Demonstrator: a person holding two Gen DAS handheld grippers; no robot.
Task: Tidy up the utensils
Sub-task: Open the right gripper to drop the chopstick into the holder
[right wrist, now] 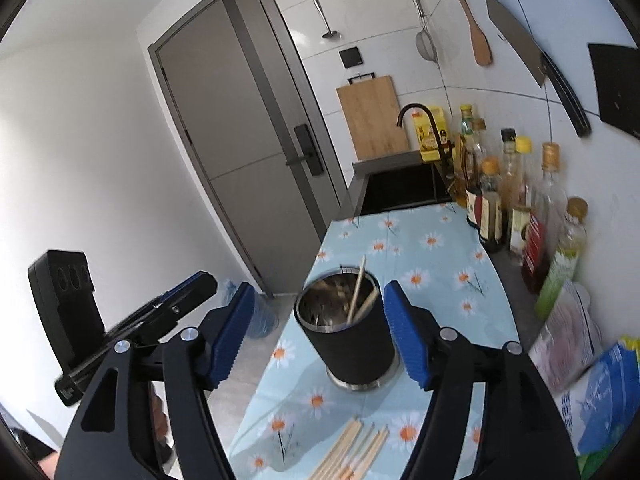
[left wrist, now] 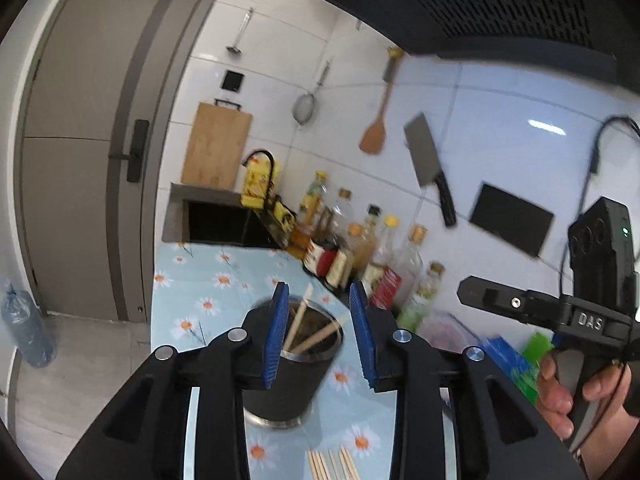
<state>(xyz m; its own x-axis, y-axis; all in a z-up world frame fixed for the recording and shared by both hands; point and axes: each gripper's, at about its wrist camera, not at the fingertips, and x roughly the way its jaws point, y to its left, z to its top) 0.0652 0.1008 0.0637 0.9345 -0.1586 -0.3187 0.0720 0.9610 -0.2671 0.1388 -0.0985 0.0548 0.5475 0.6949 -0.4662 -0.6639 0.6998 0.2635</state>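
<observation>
We hold the left gripper (left wrist: 318, 330) with its blue-padded jaws parted and nothing between them; the gap frames the utensil holder (left wrist: 294, 364) beyond. The right gripper (right wrist: 320, 334) is spread wider, also empty, its pads standing to either side of the same holder without touching it.

The holder is a black cylinder with a steel rim and steel foot, standing upright on the daisy-print tablecloth (right wrist: 424, 248). Two pale wooden chopsticks (right wrist: 360, 294) lean inside it, tips poking above the rim. Nearer to us, a loose row of more chopsticks (right wrist: 352, 452) lies flat on the cloth, side by side, apart from the holder.

To the right along the tiled wall stands a crowd of oil and sauce bottles (right wrist: 508, 192), with plastic food packets (right wrist: 592, 396) closer in. At the far end sits a dark sink (right wrist: 400, 188) with a black faucet (right wrist: 420, 120), and a wooden cutting board (right wrist: 372, 116) leans against the wall behind it. A cleaver (left wrist: 430, 164), a wooden spatula (left wrist: 376, 120) and a strainer (left wrist: 306, 106) hang on the wall. A grey door (right wrist: 248, 148) is at the left.

In the left wrist view, a hand (left wrist: 568, 396) grips the other gripper's handle at the right edge.
</observation>
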